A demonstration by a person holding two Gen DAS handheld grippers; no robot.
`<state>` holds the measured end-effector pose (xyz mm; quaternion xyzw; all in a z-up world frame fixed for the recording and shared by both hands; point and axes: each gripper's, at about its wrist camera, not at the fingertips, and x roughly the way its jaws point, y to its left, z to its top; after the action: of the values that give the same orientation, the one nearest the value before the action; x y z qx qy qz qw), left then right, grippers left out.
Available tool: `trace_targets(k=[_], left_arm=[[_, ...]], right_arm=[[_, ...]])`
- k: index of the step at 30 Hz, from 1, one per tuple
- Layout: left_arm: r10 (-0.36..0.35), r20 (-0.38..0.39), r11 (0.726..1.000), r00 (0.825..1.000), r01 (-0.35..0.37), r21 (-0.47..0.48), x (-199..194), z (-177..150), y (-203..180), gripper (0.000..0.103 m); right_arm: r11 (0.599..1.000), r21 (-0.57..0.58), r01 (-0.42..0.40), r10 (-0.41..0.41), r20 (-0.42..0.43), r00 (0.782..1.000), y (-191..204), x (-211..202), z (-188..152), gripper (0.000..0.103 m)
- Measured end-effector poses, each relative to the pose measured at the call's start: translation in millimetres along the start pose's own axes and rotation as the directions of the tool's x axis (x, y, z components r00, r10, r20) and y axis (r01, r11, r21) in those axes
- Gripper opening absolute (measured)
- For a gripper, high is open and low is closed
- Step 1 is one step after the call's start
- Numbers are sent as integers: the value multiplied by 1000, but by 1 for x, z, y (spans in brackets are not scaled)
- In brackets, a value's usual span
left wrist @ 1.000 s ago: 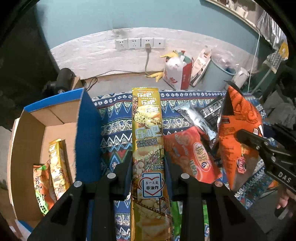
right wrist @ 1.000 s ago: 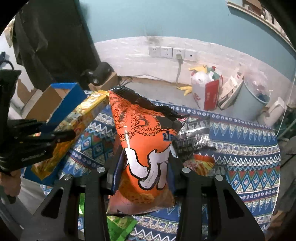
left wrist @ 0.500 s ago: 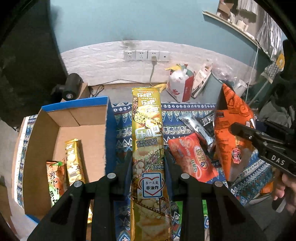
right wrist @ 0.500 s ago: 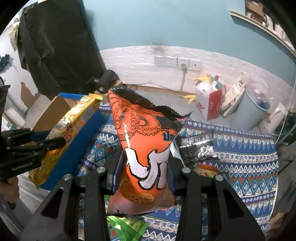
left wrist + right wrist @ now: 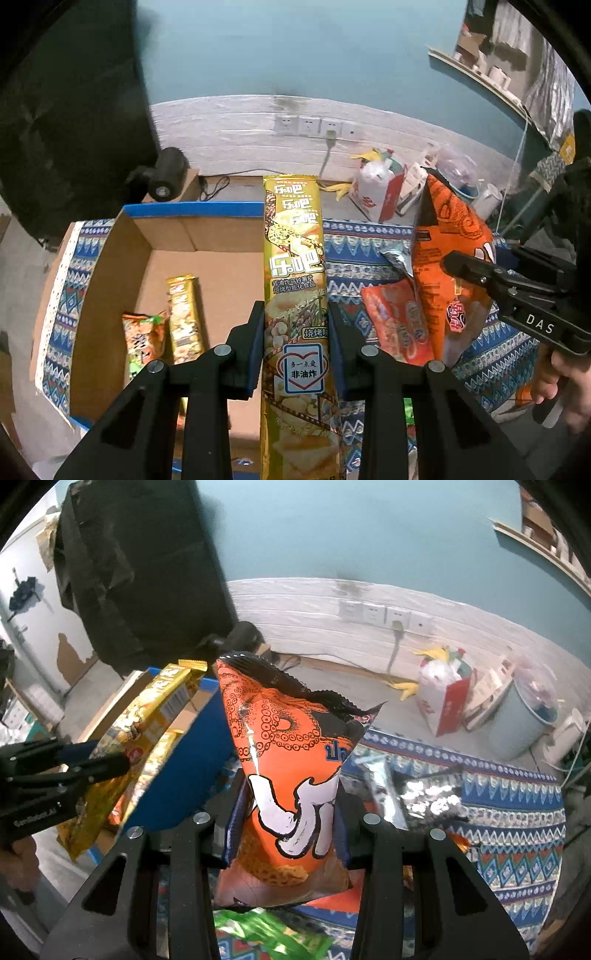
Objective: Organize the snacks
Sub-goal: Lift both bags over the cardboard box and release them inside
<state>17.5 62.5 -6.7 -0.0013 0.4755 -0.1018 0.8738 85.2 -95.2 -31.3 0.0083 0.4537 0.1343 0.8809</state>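
Note:
My left gripper (image 5: 295, 325) is shut on a long gold snack pack (image 5: 294, 266), held upright above the right wall of an open cardboard box (image 5: 221, 236) with a blue rim. Inside the box lie a gold pack (image 5: 183, 317) and an orange-green pack (image 5: 142, 343). My right gripper (image 5: 293, 812) is shut on an orange octopus-print chip bag (image 5: 291, 757), held up over the patterned cloth (image 5: 517, 830). In the left wrist view that orange bag (image 5: 443, 266) hangs at the right in the right gripper (image 5: 480, 277). The gold pack (image 5: 147, 731) shows at left in the right wrist view.
On the cloth lie a red-orange bag (image 5: 395, 321), a silver foil bag (image 5: 417, 794) and a green bag (image 5: 273, 934). Beyond the cloth stand a red-white paper bag (image 5: 380, 192), a pale bin (image 5: 532, 716) and a wall with sockets (image 5: 314, 125). A black lamp (image 5: 166, 177) sits behind the box.
Both grippers have risen and shifted left with their packs. The box has come more fully under the left gripper, showing its floor and the packs inside.

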Motion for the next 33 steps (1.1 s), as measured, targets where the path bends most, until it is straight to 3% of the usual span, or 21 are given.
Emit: trace_targets(k=[17,29,33], left_arm=[[99,-20,984,995,-101,-144,-1,-20,82,31],[171,-93,960,981,-187,-208,17,-31,124,30],[184,-108,950,977,-205,-235,14,-33,128,53]], right_arm=[[992,-84,-89,88,-19,996,72,29,27,39],[979,-135,-151,146,-45,988,124,49,38,39],[975,-129,-179,171,-71,983,135,59,41,39]])
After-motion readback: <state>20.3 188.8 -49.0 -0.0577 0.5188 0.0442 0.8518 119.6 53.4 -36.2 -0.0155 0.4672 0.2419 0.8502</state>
